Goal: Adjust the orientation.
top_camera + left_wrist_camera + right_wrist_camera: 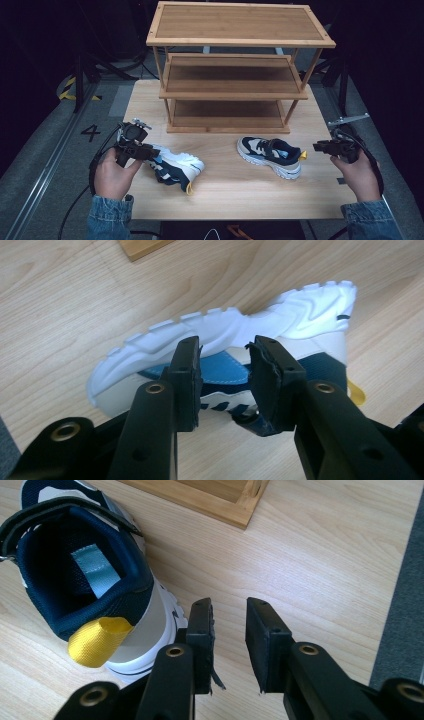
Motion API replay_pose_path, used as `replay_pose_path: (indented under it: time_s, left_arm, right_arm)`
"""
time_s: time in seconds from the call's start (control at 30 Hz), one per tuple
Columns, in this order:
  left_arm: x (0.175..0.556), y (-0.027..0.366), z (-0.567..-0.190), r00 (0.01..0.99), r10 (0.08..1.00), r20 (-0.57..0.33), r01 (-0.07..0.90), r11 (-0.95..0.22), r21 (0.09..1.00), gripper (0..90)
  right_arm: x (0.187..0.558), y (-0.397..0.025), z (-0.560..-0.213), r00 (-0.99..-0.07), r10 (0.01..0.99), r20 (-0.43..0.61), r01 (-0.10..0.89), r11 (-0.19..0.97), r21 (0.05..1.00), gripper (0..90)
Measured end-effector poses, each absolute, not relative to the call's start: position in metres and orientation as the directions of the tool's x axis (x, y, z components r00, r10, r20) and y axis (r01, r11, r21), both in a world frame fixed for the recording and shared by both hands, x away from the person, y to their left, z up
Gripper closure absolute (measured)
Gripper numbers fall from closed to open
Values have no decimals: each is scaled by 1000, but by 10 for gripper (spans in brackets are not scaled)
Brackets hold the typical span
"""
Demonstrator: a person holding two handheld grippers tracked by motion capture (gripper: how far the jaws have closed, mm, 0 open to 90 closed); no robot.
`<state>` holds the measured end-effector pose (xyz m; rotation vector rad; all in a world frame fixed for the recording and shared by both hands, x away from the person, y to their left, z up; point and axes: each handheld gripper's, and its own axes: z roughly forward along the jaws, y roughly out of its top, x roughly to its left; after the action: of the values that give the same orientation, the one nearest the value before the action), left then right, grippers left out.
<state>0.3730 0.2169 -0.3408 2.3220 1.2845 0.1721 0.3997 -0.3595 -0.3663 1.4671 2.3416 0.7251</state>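
The left gripper [142, 150] clamps the side of a sneaker [235, 347], its black jaws narrowed onto the blue and navy fabric upper; the shoe is tipped on its side, its ridged white rubber sole just beyond the jaw tips. The right gripper [320, 146] holds nothing, jaws parted a little over bare pale wood-grain table [320, 565]. Just to its left stands the second sneaker [85, 580], heel nearest, with padded navy collar and yellow woven pull tab. A slatted bamboo rack [235, 65] stands beyond both.
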Motion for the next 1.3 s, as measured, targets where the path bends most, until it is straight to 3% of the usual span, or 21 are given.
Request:
replay_pose_path:
  time_s: [0.3,0.53,0.8,0.97,1.3]
  left_arm:
    - [374,210,-342,555,815,-166,772,-431,467,693]
    - [372,187,-339,619,773,-138,730,-501,466,802]
    - [376,168,-346,638,759,-127,726,-538,430,829]
    - [379,160,-348,656,747,-107,709,-562,426,896]
    - [389,135,-362,681,723,-118,698,-591,406,897]
  right_arm:
    - [397,-355,-364,-449,894,10,743,367,560,719]
    - [395,-354,-365,-451,893,10,743,369,558,723]
    - [392,-355,-365,-447,895,13,745,363,560,717]
    - [390,-353,-366,-449,894,9,747,369,553,718]
    - [384,-354,-366,-447,895,2,746,371,553,718]
